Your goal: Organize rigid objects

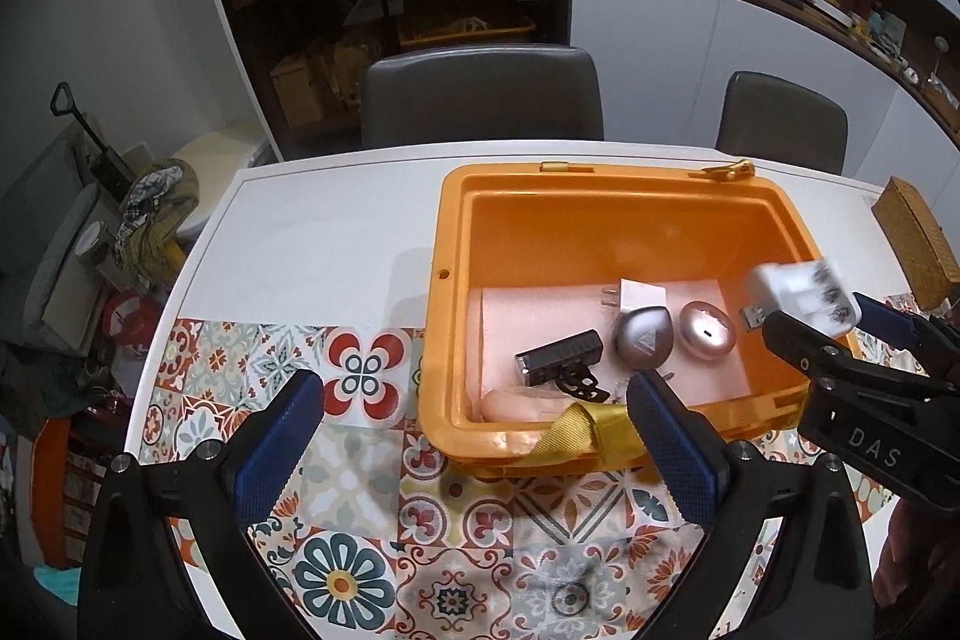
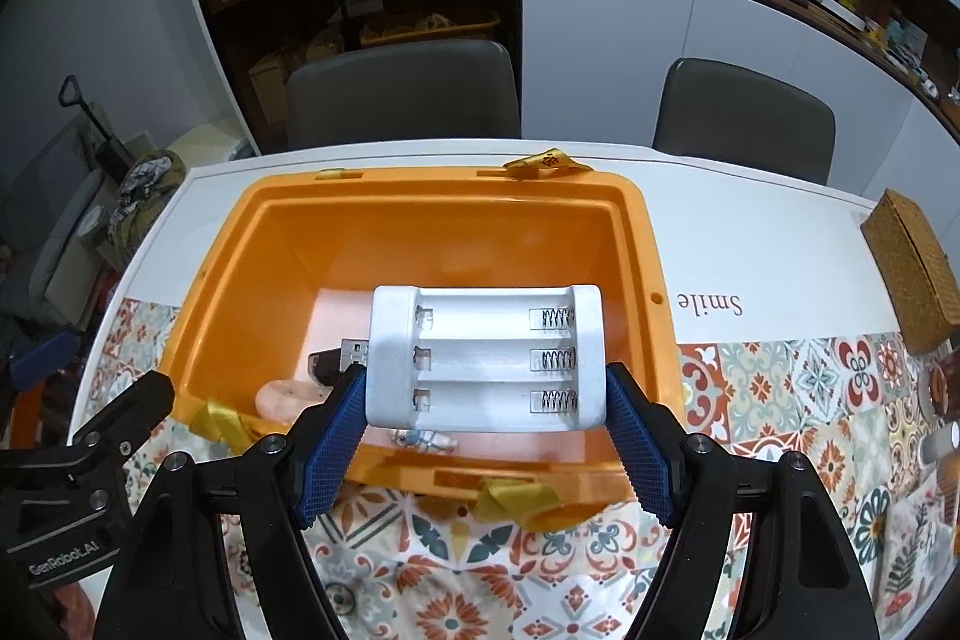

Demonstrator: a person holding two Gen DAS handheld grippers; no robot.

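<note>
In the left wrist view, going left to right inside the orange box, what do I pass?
Black clip light → grey teardrop case → pink oval case → white battery charger, held over the orange box by the right gripper.

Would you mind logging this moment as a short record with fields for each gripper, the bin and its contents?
right gripper: shut on white battery charger, held over the bin
left gripper: open, nothing between its pads
orange bin: lidless, on the white table
bin contents: black bike light, two silver cases, white plug adapter
bin lining: pink foam sheet
</note>
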